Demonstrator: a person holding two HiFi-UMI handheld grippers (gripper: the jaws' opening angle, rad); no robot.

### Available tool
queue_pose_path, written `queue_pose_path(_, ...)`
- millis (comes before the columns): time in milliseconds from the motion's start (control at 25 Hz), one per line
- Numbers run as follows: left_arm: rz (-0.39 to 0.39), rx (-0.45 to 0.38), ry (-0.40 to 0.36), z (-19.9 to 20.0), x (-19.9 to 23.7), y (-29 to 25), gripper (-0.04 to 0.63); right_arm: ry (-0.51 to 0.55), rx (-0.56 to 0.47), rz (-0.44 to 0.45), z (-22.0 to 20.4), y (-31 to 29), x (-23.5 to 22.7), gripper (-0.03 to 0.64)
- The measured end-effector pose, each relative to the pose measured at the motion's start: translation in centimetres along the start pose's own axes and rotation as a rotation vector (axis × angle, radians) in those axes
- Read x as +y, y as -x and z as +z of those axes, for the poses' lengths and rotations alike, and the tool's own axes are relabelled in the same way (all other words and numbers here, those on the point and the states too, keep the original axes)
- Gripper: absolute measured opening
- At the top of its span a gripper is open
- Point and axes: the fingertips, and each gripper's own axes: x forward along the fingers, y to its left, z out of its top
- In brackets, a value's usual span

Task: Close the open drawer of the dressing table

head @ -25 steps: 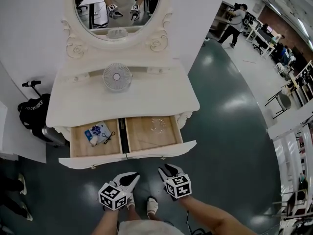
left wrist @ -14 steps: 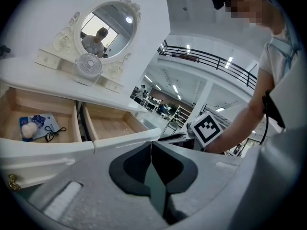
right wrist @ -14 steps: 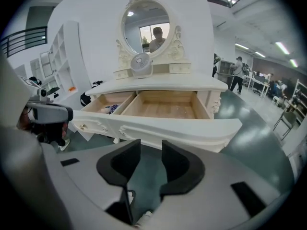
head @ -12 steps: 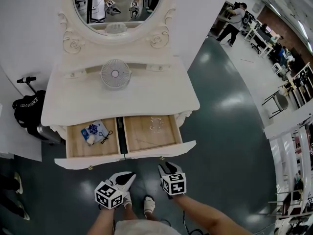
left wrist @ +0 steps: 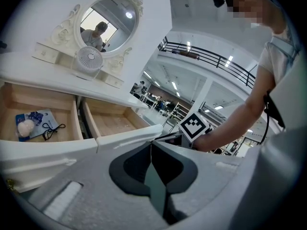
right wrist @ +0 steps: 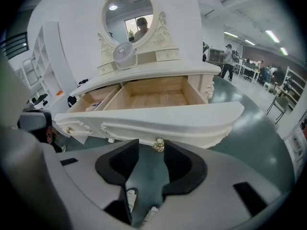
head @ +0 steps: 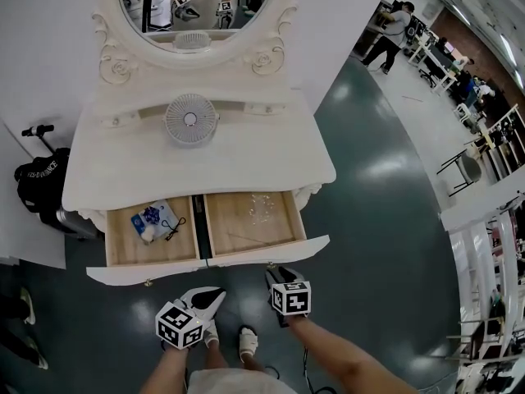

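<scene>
The white dressing table (head: 271, 150) has its wide drawer (head: 246, 255) pulled out, showing two wooden compartments. The left compartment holds a blue packet (head: 152, 219) and a black cord. My right gripper (head: 274, 273) is just below the drawer front, open; its jaws have just been opening. In the right gripper view the gold knob (right wrist: 158, 144) sits at the gap between the tips of the right gripper (right wrist: 151, 151), and no pad presses it. My left gripper (head: 213, 295) hangs lower, in front of the drawer's middle, its jaws shut on nothing (left wrist: 151, 145).
A small white fan (head: 190, 120) stands on the tabletop under the oval mirror (head: 197, 2). A black bag (head: 39, 184) lies on the floor at the table's left. The person's shoes (head: 246, 343) are below the grippers. People and desks are far off at the right (head: 394, 29).
My right gripper has come down and closer to the drawer front, up to its right knob. The left gripper has shifted only slightly. The drawer stands open as before.
</scene>
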Motion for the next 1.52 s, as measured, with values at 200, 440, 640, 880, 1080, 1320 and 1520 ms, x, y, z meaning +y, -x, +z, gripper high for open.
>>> queue_pose_path(200,-0.002,0.016,0.012,-0.4,0.5,-0.5,0.011,-0.012,0.046,-0.007,-0.7,-1.2,-0.5,0.17)
queue_pose_path(440,-0.009,0.025,0.02,-0.6,0.7,-0.5,0.009,-0.032,0.09,-0.014,-1.4,-2.4,-0.8,0.169)
queue_pose_path(640,-0.014,0.03,0.028,-0.9,0.8,-0.7,0.011,-0.033,0.116,-0.034,-1.6,-3.0,-1.2,0.163)
queue_pose_path(880,-0.015,0.029,0.037,-1.1,1.2,-0.5,0.011,-0.013,0.138,-0.063,-1.1,-3.2,-1.5,0.124)
queue_pose_path(1080,-0.008,0.019,0.049,-0.9,2.2,-0.3,0.011,-0.017,0.147,-0.067,-0.6,-3.6,-1.5,0.121)
queue_pose_path(1320,-0.001,0.013,0.058,-0.7,3.0,-0.1,0.011,-0.013,0.156,-0.082,0.0,-3.8,-1.6,0.12)
queue_pose_path(1520,0.005,0.013,0.065,-0.7,3.7,-0.2,0.011,-0.011,0.151,-0.086,0.8,-4.3,-1.6,0.12)
